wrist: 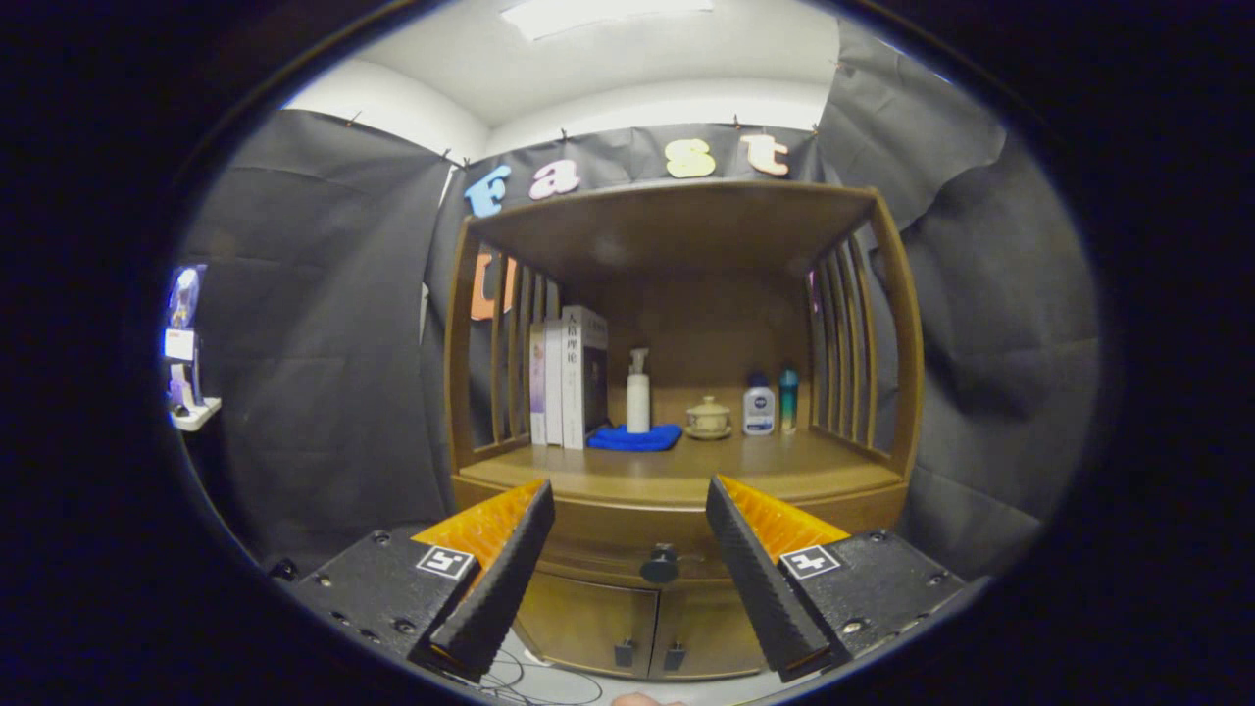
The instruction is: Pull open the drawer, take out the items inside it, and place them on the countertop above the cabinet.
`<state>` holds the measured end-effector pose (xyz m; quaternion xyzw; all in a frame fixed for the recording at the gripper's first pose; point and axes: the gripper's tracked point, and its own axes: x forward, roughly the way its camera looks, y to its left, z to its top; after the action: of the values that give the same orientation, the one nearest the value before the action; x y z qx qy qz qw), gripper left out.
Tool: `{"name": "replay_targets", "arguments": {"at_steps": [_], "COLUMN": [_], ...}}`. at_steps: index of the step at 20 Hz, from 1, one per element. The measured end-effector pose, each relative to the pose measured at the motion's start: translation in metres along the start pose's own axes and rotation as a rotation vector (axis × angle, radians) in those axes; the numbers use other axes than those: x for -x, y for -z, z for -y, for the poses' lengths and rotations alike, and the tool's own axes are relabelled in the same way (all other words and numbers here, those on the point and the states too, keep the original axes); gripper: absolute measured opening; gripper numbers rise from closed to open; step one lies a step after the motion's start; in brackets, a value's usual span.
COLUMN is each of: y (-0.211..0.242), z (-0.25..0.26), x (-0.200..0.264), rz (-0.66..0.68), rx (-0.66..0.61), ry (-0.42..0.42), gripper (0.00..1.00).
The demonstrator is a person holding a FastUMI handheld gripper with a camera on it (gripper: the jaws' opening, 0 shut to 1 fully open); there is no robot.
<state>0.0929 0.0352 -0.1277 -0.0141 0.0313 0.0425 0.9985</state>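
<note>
The gripper [629, 579] hangs with its fingers spread wide, holding nothing, aimed at the wooden cabinet [677, 510]. The drawer [627, 564] is closed, its dark round knob [660, 566] sitting between the fingertips at about 1 o'clock from their midpoint, clearly beyond them.

Likely trouble: the knob is small and round, so an off-centre closure could slip off it, or the fingers could strike the drawer front first. A pull that is not straight back could jam the drawer (its contents are hidden).

Room is tight above: the table [686, 466] overhangs at 12 o'clock, already carrying books [567, 378], a blue cloth [635, 438], a pump bottle [638, 392], a lidded cup [707, 417] and two small bottles [771, 404]. Its front strip is free. Slatted sides close in at 10 and 2 o'clock.
</note>
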Motion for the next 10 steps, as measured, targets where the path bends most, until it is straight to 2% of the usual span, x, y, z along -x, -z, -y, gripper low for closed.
{"name": "replay_targets", "arguments": {"at_steps": [5, 10], "y": [0.051, 0.095], "z": [0.015, 0.026], "x": [-0.043, -0.088], "rz": [-0.068, -0.14], "rx": [-0.035, -0.07], "ry": [0.057, 0.078], "gripper": [0.98, 0.84]}}
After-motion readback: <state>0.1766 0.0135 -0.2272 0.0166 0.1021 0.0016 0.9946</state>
